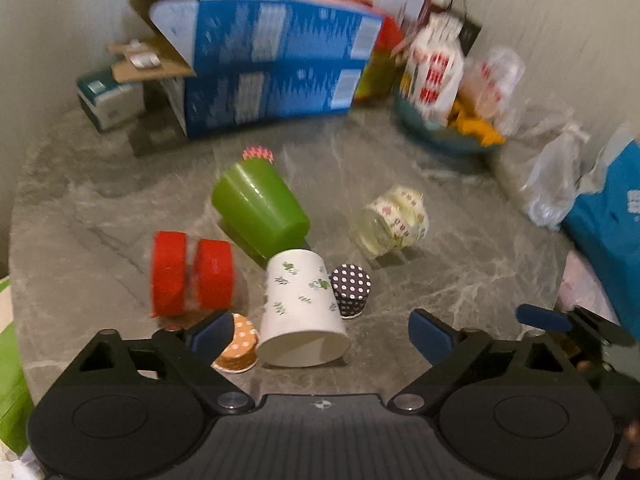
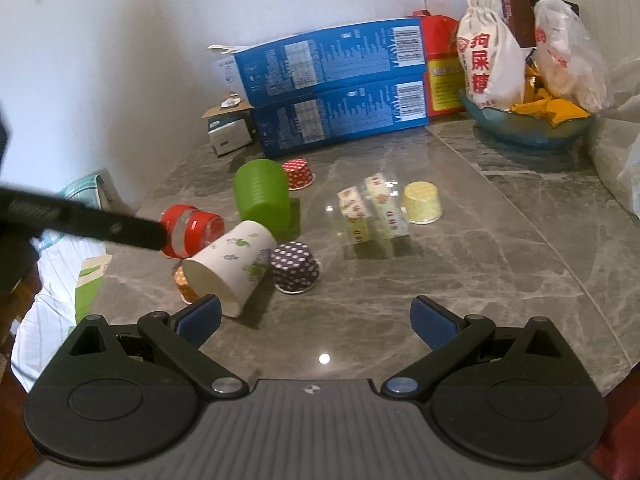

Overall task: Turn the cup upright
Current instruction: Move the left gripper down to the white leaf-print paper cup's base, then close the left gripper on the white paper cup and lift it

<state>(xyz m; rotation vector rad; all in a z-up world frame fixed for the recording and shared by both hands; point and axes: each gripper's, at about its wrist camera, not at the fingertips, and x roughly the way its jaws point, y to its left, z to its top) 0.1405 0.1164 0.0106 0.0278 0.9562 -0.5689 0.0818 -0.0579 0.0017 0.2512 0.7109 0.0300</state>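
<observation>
A white paper cup (image 1: 300, 312) with green prints lies on its side on the grey marble table, mouth towards me; it also shows in the right wrist view (image 2: 230, 262). My left gripper (image 1: 320, 334) is open, its jaws either side of the cup's mouth without touching it. My right gripper (image 2: 316, 322) is open and empty, just right of the cup. A green plastic cup (image 1: 260, 208) lies tipped behind it and looks mouth-down in the right wrist view (image 2: 262, 196). A clear cup with red bands (image 1: 192, 276) lies on its side to the left.
Small upturned baking cups sit around: dotted black (image 2: 296, 266), orange (image 1: 238, 344), red (image 2: 298, 174), yellow (image 2: 422, 202). A clear patterned cup (image 2: 372, 212) lies mid-table. Blue boxes (image 2: 336, 84), a bowl (image 2: 528, 124) with bags and plastic bags stand behind. The table edge is at left.
</observation>
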